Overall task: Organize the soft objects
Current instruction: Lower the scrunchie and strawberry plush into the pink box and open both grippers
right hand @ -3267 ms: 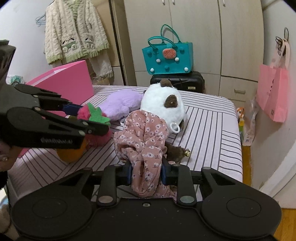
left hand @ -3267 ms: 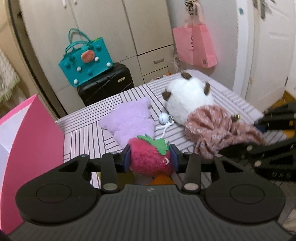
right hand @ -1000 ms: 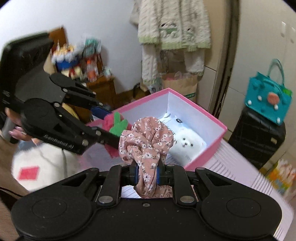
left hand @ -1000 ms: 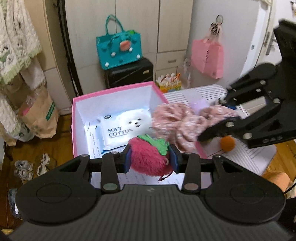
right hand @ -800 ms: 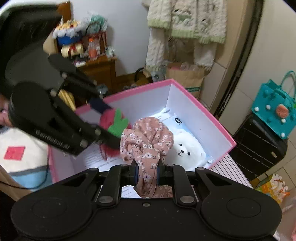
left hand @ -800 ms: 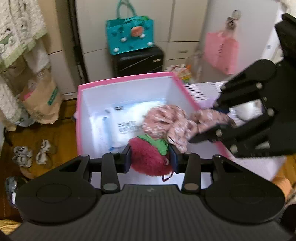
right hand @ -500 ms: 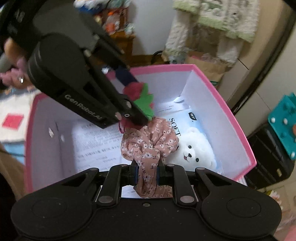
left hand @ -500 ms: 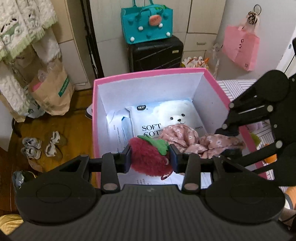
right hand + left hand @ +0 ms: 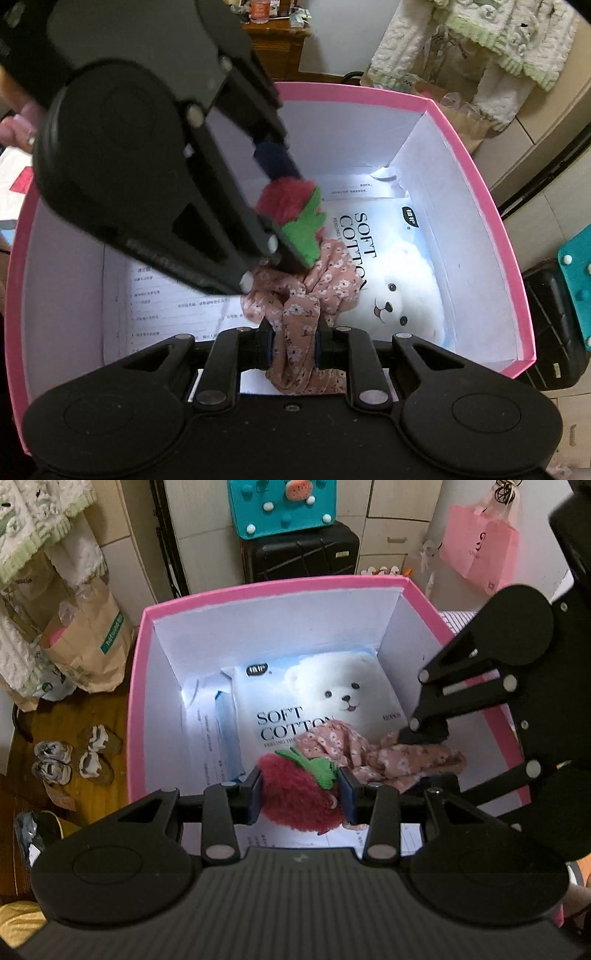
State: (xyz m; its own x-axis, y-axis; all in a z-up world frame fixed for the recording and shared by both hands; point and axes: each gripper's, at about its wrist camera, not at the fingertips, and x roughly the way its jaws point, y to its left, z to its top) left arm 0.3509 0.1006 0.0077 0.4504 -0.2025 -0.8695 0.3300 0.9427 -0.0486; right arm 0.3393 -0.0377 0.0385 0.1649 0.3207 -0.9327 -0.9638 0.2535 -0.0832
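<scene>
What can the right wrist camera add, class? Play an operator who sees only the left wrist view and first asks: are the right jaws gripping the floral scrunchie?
Observer: Yes. The right gripper has its jaws pinching the floral scrunchie, with fabric bunched on both sides of them.
Operator: Where does my strawberry plush sit?
Observer: The strawberry plush, held in the left gripper, is over the scrunchie's far loop, inside the pink box.
Operator: What's beyond the box?
Observer: A wooden cabinet.
</scene>
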